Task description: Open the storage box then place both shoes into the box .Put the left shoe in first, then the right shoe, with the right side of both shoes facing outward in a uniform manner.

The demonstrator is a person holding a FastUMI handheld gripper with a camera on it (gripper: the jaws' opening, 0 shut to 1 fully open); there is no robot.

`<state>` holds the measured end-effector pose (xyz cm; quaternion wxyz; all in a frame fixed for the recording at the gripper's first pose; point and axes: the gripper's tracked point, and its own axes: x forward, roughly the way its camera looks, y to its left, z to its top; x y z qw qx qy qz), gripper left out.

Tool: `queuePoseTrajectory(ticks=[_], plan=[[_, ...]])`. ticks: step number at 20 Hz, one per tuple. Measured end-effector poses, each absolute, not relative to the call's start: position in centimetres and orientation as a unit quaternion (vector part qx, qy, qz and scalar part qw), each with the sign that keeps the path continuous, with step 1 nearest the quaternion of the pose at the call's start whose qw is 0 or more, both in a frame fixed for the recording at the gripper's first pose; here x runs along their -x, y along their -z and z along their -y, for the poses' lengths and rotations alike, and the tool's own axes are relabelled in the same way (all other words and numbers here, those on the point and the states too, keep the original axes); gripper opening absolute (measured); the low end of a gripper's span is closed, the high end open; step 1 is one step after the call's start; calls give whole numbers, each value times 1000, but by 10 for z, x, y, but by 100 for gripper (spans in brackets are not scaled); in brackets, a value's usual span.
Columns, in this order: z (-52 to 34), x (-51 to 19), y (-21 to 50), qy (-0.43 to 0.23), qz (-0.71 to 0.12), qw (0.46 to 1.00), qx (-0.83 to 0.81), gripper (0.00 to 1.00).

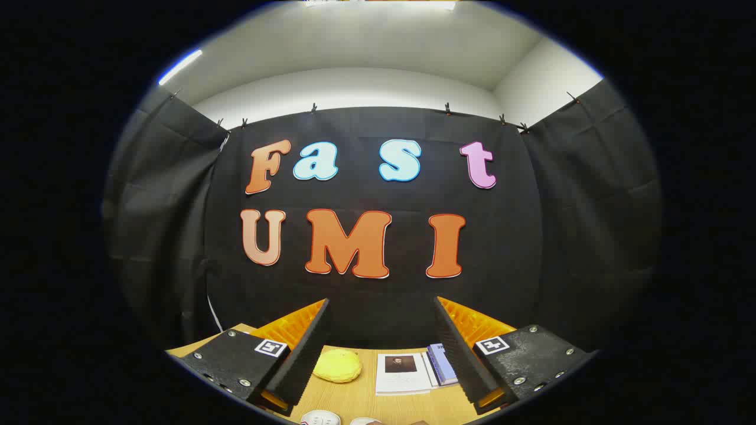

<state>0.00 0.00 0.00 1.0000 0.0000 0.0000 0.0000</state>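
- Gripper (383,307) held up & level, looking fwd at booth's black cloth wall (378,301); white ceiling (354,47) above it.
- Fingers wide apart, nothing btwn them; not touching any obj. Left finger (301,354) & right finger (463,354) both angle inward toward the far wall.
- Wooden table (354,398) lies low, below & btwn the fingers; far edge meets the cloth wall.
- Yellow rounded obj (337,365) on table, just inside the left finger, beyond its base; soft-looking, can't tell what it is.
- White sheet/booklet w/ small dark picture (403,373) flat on table, btwn the fingers, closer to the right one, near the yellow obj but apart from it.
- Bluish book or pamphlet (442,363) just beside that sheet, partly tucked behind the right finger; seems to overlap the sheet's edge.
- Shoes: two white rounded bits at the near table edge, under the gap btwn fingers, prob the shoe tops — first (319,418) nearer the left finger, second (365,421) just beside it. Mostly cut off, so left/right shoe & facing can't be told.
- Both white bits sit nearer to the holder than the yellow obj & the papers; well below finger level, not in contact w/ gripper.
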Motion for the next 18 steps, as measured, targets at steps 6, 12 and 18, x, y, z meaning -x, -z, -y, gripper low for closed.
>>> queuePoseTrajectory(ticks=[6, 12, 18], plan=[[-4, 7, -5, -15, 20, 1000, 17, 100], [3, 12, 3, -9, 13, 999, 33, 100], [-11, 14, 28, -34, -17, 999, 22, 100]])
